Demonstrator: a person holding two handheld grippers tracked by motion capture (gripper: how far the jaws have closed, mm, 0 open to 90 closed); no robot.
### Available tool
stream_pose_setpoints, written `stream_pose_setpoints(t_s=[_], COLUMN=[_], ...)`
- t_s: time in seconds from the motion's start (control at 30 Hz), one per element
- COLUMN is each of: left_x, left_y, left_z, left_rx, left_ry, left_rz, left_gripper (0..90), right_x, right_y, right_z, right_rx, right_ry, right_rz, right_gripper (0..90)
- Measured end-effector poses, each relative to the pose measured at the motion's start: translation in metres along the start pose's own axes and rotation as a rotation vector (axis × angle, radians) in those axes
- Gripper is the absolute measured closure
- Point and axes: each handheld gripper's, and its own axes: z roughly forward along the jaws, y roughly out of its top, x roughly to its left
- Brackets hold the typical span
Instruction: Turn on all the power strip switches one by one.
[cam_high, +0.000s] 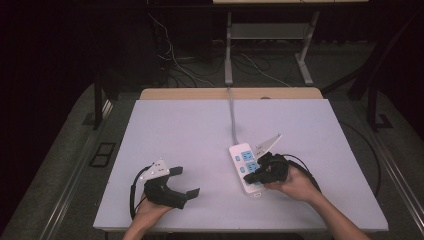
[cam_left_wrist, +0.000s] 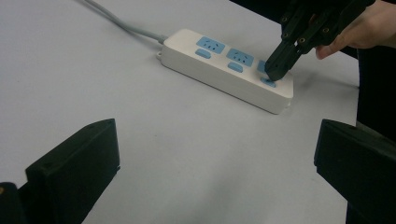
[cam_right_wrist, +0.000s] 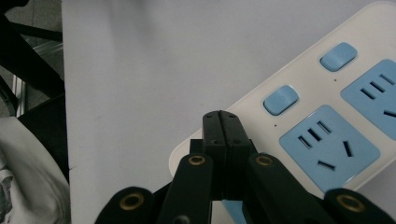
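The right tongs (cam_high: 256, 175) are clenched tight with nothing between them, their joined tip pressing down on the near end of the power strip (cam_high: 246, 165), on or right beside the last blue switch (cam_left_wrist: 268, 82). The strip lies on the desk (cam_high: 190, 135) at about 4 o'clock from its centre, its grey cable (cam_high: 232, 115) running off toward 12 o'clock. The left tongs (cam_high: 186, 181) rest released at about 8 o'clock on the desk, well apart from the strip, jaws spread wide and holding nothing.

Risks, as I judge them:
- The strip is light and unanchored. A push that comes in at a slant instead of straight down could skid it across the smooth desk or tip its near end, and the left tongs are too far off to steady it.
- The tip is narrow and the switch is small. It could slide off the button onto the white casing, or onto the blue socket (cam_right_wrist: 329, 148) at 2 o'clock of the tip in the right gripper view, so the switch never clicks.
- From the right gripper view the tip hides its own contact point, so a miss would be hard to spot.

No brand, label or readable writing shows on the strip, the tongs or the desk.
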Motion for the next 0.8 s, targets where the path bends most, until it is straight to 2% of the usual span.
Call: stream_pose_setpoints(t_s=[0.8], left_x=[0.0], left_y=[0.0], left_z=[-0.001], left_rx=[-0.004], left_ry=[0.001], left_rz=[0.002], left_gripper=[0.0], right_x=[-0.004], right_y=[0.025], right_z=[-0.016], right_rx=[-0.009], right_ry=[-0.006], right_rz=[-0.025], right_gripper=[90.0])
